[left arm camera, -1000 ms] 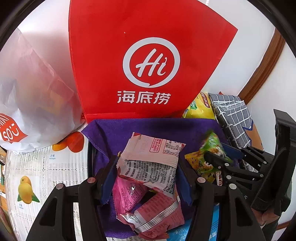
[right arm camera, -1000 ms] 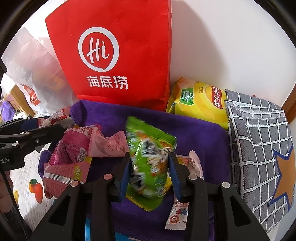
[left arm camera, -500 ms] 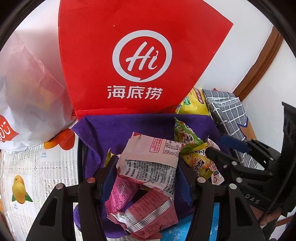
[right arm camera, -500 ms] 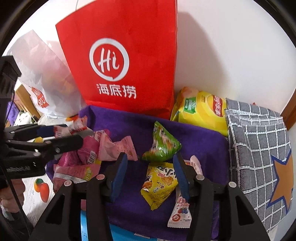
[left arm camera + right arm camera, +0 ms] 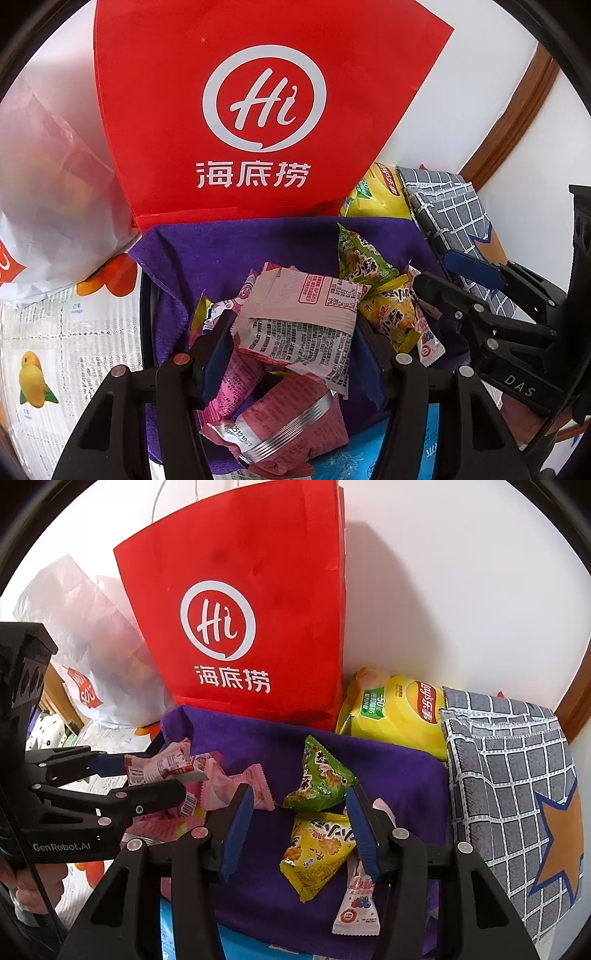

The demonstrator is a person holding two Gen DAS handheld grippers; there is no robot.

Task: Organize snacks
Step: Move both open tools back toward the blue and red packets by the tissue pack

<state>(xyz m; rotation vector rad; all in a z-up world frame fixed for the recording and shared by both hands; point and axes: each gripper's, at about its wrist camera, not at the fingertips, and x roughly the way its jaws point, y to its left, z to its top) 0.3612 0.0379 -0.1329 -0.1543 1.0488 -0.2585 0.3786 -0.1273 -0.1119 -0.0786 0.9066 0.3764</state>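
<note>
Left gripper (image 5: 293, 347) clamps a pale packet (image 5: 299, 314); right gripper (image 5: 299, 823) part-open, empty.
Packet above the purple cloth (image 5: 229, 243), long axis across the pads; green packet (image 5: 321, 775) lies on cloth, tip pointing away.

left tool (image 5: 293, 341) clamping pale pink snack packet (image 5: 306, 314), purple cloth (image 5: 229, 247) beneath, red paper bag (image 5: 258, 110) behind

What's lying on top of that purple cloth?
On the purple cloth: a green snack packet, a yellow one, a small white candy packet and pink packets. What's beneath the cloth stays mostly covered.
</note>
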